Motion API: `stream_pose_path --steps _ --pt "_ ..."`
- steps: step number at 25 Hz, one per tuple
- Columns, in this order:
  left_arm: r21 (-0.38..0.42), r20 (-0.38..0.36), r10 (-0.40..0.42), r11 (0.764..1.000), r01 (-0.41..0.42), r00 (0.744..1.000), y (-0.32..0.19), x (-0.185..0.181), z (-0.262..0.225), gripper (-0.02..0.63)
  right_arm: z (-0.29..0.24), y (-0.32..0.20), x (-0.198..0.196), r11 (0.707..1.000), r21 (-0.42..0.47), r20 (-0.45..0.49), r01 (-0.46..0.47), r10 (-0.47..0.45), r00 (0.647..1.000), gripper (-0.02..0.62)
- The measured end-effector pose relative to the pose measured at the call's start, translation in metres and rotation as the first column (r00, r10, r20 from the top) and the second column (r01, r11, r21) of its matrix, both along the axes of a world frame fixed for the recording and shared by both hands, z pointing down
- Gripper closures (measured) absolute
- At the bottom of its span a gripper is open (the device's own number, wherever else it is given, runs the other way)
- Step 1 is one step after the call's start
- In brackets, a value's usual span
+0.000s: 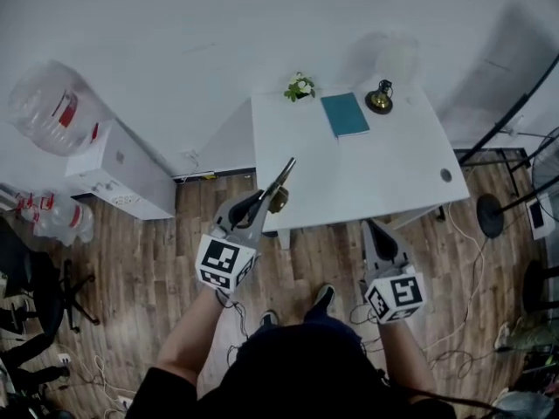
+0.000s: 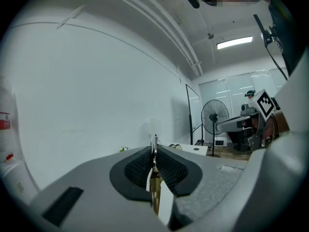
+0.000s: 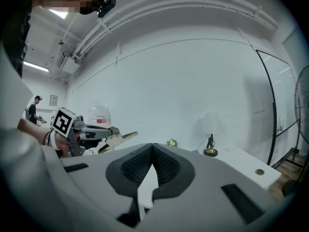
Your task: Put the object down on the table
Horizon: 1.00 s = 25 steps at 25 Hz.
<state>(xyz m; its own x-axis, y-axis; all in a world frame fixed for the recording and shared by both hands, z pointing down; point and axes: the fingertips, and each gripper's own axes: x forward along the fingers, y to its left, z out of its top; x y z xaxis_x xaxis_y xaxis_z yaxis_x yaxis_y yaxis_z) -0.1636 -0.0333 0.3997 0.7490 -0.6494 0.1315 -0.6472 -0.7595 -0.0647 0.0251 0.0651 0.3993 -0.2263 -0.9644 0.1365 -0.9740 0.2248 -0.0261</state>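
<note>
My left gripper (image 1: pixel 265 199) is shut on a thin, flat brass-coloured object (image 1: pixel 281 182) that sticks up and to the right over the near left corner of the white table (image 1: pixel 384 177). In the left gripper view the object (image 2: pixel 154 187) shows edge-on, pinched between the dark pads (image 2: pixel 140 166). The right gripper view shows it from the side as a flat golden piece (image 3: pixel 118 138) held above the table level. My right gripper (image 1: pixel 374 227) hangs in front of the table's near edge, shut (image 3: pixel 153 151) with nothing in it.
At the table's far side stand a small plant (image 1: pixel 300 86), a teal book (image 1: pixel 345 114) and a brass lamp (image 1: pixel 379 99). A white water dispenser (image 1: pixel 122 171) with a bottle (image 1: pixel 52 107) is at the left. A fan stand (image 1: pixel 489 215) and cables lie at the right.
</note>
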Motion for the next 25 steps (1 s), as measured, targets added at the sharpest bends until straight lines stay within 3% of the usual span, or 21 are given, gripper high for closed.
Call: stream_pose_path --steps 4,11,19,25 --pt "-0.04 0.06 -0.042 0.998 0.044 0.997 -0.022 0.037 0.007 0.577 0.0 -0.031 0.042 0.999 -0.007 0.015 0.048 -0.048 0.999 0.589" --pt "-0.021 0.063 -0.118 0.993 0.12 0.991 -0.045 0.081 0.0 0.577 0.003 -0.072 0.094 0.993 -0.005 0.048 0.116 -0.115 0.992 0.59" --pt "-0.049 0.09 -0.175 0.983 0.179 0.981 -0.063 0.095 0.01 0.577 0.015 -0.093 0.111 0.986 -0.028 0.071 0.166 -0.164 0.984 0.59" --pt "-0.062 0.103 -0.165 0.983 0.172 0.981 -0.091 0.099 0.022 0.577 0.027 -0.115 0.118 0.988 -0.052 0.074 0.148 -0.144 0.987 0.591"
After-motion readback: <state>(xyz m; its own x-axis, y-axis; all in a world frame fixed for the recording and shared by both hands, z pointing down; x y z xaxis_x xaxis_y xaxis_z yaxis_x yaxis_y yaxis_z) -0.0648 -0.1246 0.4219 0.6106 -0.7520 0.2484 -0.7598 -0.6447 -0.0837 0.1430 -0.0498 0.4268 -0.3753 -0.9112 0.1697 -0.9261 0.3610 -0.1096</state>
